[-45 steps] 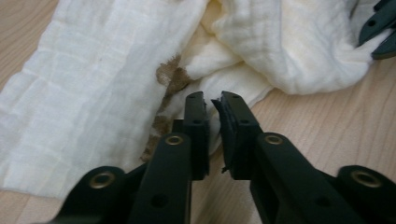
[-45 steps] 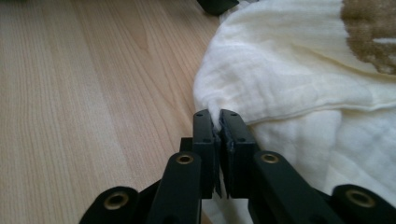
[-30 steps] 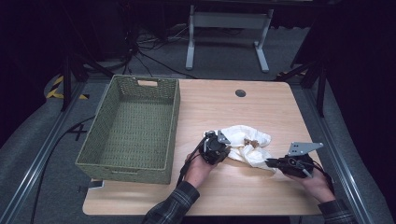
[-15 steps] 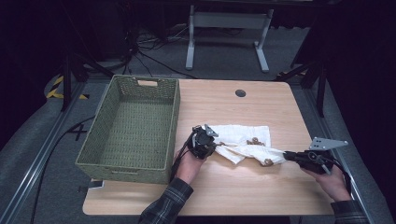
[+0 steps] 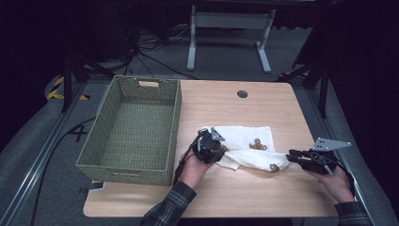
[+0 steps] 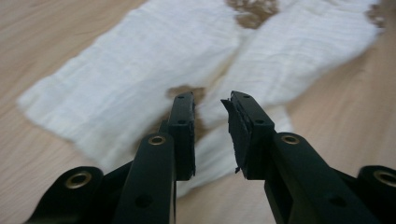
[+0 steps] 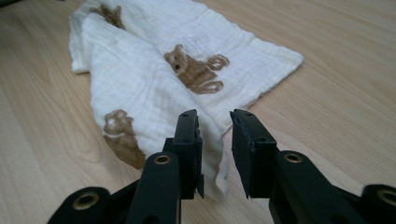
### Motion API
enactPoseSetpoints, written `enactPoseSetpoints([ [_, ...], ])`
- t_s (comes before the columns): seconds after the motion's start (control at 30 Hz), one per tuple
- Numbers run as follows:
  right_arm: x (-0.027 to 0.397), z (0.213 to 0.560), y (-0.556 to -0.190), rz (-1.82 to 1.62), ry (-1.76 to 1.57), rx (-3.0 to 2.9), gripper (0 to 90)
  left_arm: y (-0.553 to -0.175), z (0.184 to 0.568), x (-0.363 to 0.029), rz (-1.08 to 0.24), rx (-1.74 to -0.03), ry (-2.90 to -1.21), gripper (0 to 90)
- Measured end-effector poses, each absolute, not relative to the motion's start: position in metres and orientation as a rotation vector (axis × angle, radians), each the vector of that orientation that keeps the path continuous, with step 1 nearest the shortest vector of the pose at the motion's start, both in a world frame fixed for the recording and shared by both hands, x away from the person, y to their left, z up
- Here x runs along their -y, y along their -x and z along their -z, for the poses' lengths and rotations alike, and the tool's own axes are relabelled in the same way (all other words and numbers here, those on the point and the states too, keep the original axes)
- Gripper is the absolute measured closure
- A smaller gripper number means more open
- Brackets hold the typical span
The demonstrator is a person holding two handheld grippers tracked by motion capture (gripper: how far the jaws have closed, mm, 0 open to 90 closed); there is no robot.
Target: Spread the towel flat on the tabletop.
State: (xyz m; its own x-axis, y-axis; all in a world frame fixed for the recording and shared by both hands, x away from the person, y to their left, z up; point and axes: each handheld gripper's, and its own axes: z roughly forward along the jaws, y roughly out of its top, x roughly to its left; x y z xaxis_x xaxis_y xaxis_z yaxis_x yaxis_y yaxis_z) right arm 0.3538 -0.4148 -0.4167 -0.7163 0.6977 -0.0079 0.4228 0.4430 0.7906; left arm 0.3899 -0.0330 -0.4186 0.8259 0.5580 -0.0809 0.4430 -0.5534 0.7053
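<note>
A white cloth (image 5: 247, 147) printed with brown bears lies partly folded on the wooden table (image 5: 226, 197), right of centre. My left gripper (image 5: 223, 149) rests over the cloth's left end. Its jaws stand slightly apart above the fabric (image 6: 140, 79), with a brown bear print just ahead of the tips. At the cloth's right end sits my right gripper (image 5: 291, 155), open, and the cloth's corner (image 7: 212, 154) lies under and between its jaws. In the right gripper view, bear prints (image 7: 194, 70) show on the cloth's folded layers.
A large green woven basket (image 5: 176, 122) stands on the left half of the table, close to my left hand. A small black round grommet (image 5: 242, 93) sits near the far edge. Bare wood stretches in front of the cloth and to its right.
The cloth was bunched between the grippers; the right gripper drew its end out to the right. It now lies stretched on the table, with both grippers' jaws parted.
</note>
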Motion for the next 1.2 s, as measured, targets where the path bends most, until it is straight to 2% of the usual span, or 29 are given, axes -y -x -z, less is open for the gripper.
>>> enactPoseSetpoints([
  [0.33,0.397,0.415,-0.336,-1.175,-0.866,-2.41,67.5,-0.368,0.437,0.064,-0.113,-0.605,-2.35,67.5],
  [0.5,0.392,0.414,-0.329,-1.198,-0.832,-2.439,68.5,-0.369,0.444,0.071,-0.147,-0.584,-2.373,63.9],
  [0.77,0.377,0.445,-0.339,-1.037,-0.798,-2.603,65.1,-0.374,0.453,0.077,-0.18,-0.567,-2.429,62.6],
  [0.83,0.377,0.45,-0.341,-1.002,-0.799,-2.619,65.4,-0.374,0.454,0.077,-0.197,-0.572,-2.425,63.8],
  [0.9,0.377,0.451,-0.342,-0.998,-0.796,-2.62,66.1,-0.375,0.453,0.077,-0.212,-0.565,-2.435,69.4],
  [0.97,0.378,0.452,-0.342,-0.995,-0.797,-2.607,75.2,-0.376,0.453,0.077,-0.25,-0.568,-2.435,78.6],
  [1.03,0.379,0.451,-0.343,-0.992,-0.797,-2.61,83.3,-0.379,0.452,0.075,-0.212,-0.576,-2.445,85.1],
  [1.07,0.379,0.451,-0.343,-0.995,-0.794,-2.616,86.5,-0.379,0.452,0.074,-0.201,-0.578,-2.443,86.4],
  [1.2,0.383,0.445,-0.342,-1.033,-0.796,-2.611,88.0,-0.378,0.445,0.067,-0.12,-0.583,-2.413,87.6],
])
